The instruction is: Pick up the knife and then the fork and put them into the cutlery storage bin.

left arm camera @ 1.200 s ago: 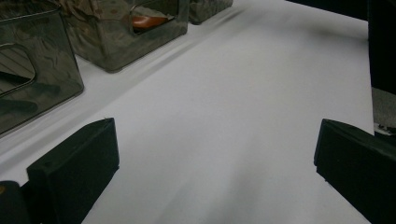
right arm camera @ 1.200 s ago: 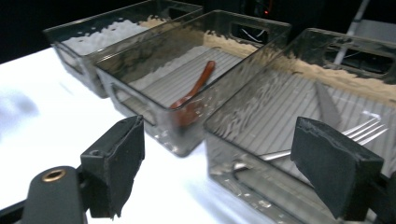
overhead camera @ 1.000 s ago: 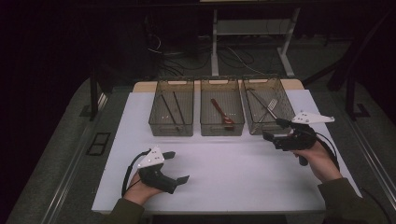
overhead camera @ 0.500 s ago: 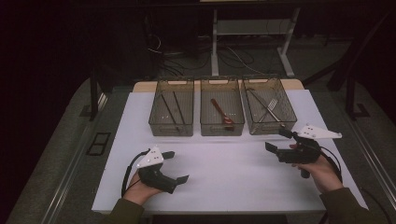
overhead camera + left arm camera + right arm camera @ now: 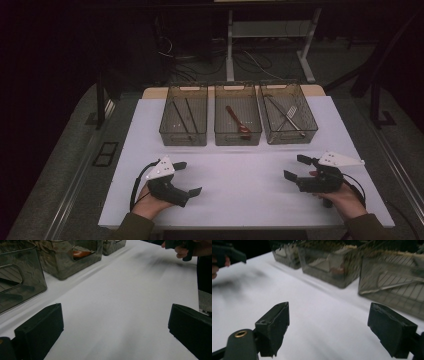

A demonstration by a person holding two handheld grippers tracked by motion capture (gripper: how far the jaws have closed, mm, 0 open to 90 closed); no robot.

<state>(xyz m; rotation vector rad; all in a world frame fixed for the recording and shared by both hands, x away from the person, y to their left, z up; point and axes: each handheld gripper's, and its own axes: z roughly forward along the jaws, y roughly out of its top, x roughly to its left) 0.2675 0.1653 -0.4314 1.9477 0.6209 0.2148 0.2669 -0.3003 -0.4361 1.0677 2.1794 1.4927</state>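
Both grippers [image 5: 187,177] [image 5: 294,167] gape over bare white table [image 5: 240,195]

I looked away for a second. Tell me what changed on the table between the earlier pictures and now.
The right gripper drew back from the right-hand bin toward the person and came down near the white table cover, jaws open and empty throughout. Nothing was taken or let go. The left gripper stayed put, open. The three bins and the utensils in them did not move.
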